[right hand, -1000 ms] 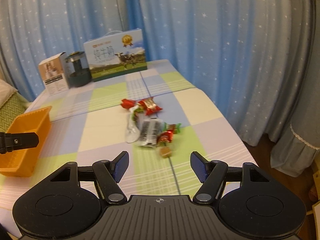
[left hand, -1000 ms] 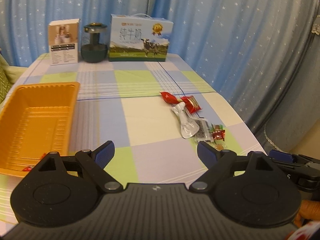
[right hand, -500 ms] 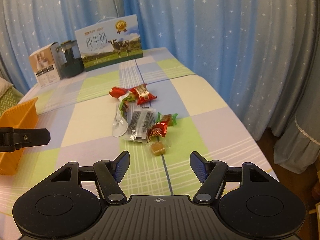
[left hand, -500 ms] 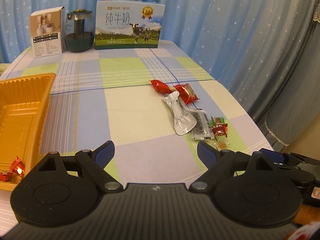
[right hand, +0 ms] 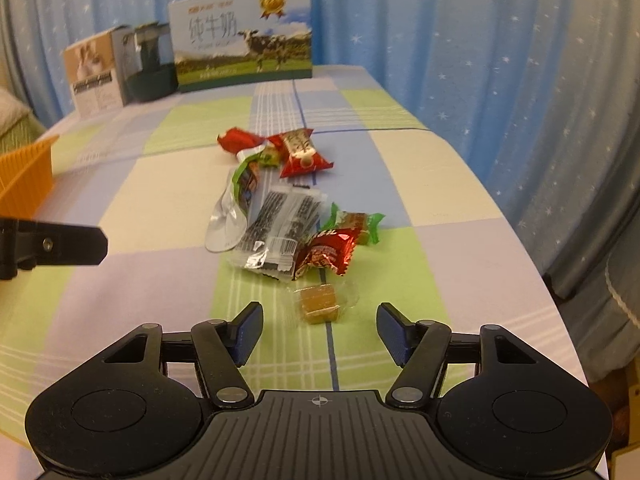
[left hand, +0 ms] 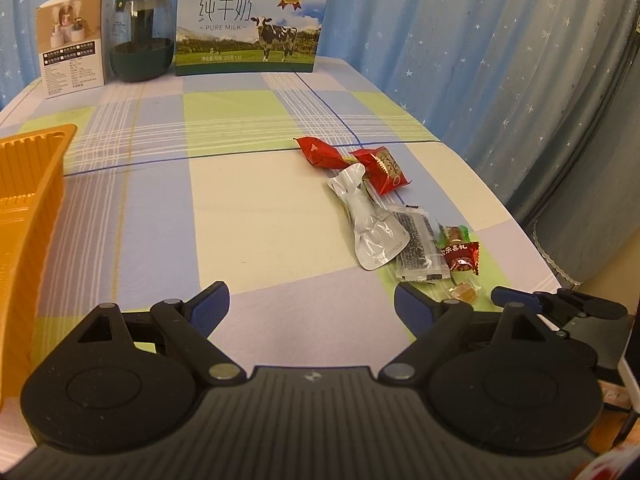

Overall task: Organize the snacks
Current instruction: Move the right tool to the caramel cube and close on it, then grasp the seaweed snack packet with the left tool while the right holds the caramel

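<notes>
Several wrapped snacks lie in a loose line on the checked tablecloth: a brown candy in clear wrap point(right hand: 319, 300), a red foil candy point(right hand: 327, 253), a clear black-printed packet point(right hand: 280, 227), a silver pouch point(left hand: 370, 220) and red packets point(right hand: 298, 150). My right gripper point(right hand: 319, 334) is open and empty, with the brown candy just ahead between its fingers. My left gripper point(left hand: 312, 306) is open and empty over the table's near edge, left of the snacks. An orange tray point(left hand: 28, 208) stands at the left.
A milk carton box point(left hand: 250, 24), a dark glass pot point(left hand: 140, 40) and a small white box point(left hand: 72, 44) stand along the far edge. Blue starred curtains hang behind and to the right. The table edge drops off on the right.
Both grippers have moved forward and lower toward the snacks. The right gripper now has the brown candy close in front of its fingers. The tray has slid toward the left edge of the left view.
</notes>
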`<state>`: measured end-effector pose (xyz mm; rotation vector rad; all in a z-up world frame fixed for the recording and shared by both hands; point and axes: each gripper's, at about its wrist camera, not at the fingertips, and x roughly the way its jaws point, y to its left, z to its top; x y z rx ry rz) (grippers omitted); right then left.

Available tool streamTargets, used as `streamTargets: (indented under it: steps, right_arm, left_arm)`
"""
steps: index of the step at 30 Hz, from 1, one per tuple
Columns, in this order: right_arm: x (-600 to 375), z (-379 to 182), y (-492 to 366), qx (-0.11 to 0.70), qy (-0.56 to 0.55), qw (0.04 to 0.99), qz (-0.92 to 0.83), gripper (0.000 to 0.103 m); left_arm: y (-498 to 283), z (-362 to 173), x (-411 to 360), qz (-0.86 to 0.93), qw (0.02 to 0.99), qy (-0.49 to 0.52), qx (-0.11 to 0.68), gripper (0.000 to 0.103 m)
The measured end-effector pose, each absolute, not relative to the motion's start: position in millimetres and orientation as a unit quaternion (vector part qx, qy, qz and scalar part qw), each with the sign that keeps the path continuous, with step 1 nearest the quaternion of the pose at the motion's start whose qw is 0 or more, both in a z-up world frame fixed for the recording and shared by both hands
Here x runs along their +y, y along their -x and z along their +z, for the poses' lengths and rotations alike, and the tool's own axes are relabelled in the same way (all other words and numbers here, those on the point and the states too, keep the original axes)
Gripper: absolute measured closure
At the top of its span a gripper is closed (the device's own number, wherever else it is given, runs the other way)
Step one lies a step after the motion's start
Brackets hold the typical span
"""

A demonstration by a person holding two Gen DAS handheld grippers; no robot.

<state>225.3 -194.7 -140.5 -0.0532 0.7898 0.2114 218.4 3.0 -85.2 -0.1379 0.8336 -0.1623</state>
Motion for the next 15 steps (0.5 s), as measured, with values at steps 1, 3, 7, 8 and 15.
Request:
streamTargets:
  steps: [1, 3, 7, 8, 15]
  right_arm:
    - [-195, -143, -227, 0.385, 0.026, 0.917, 0.102, 0.044]
    - [-195, -143, -228, 0.379, 0.028, 0.919, 0.102, 0.046]
    - [-194, -144, -231, 0.373, 0.029, 0.921, 0.106, 0.058]
    - [-194, -144, -231, 0.374, 0.029, 0.921, 0.106, 0.059]
    - [-194, -141, -227, 0.377, 0.026, 0.92, 0.107, 0.07]
  left_arm:
    - [-220, -86, 3, -0.08, 0.908, 0.067, 0.405, 0.015]
    - [-223, -89, 1, -0.083, 0.908, 0.067, 0.406, 0.015]
    - [-226, -91, -1, -0.087, 0.906, 0.069, 0.408, 0.015]
    - [-226, -92, -2, -0.087, 0.906, 0.069, 0.408, 0.015]
    - [-227, -92, -10, -0.102, 0.904, 0.068, 0.408, 0.019]
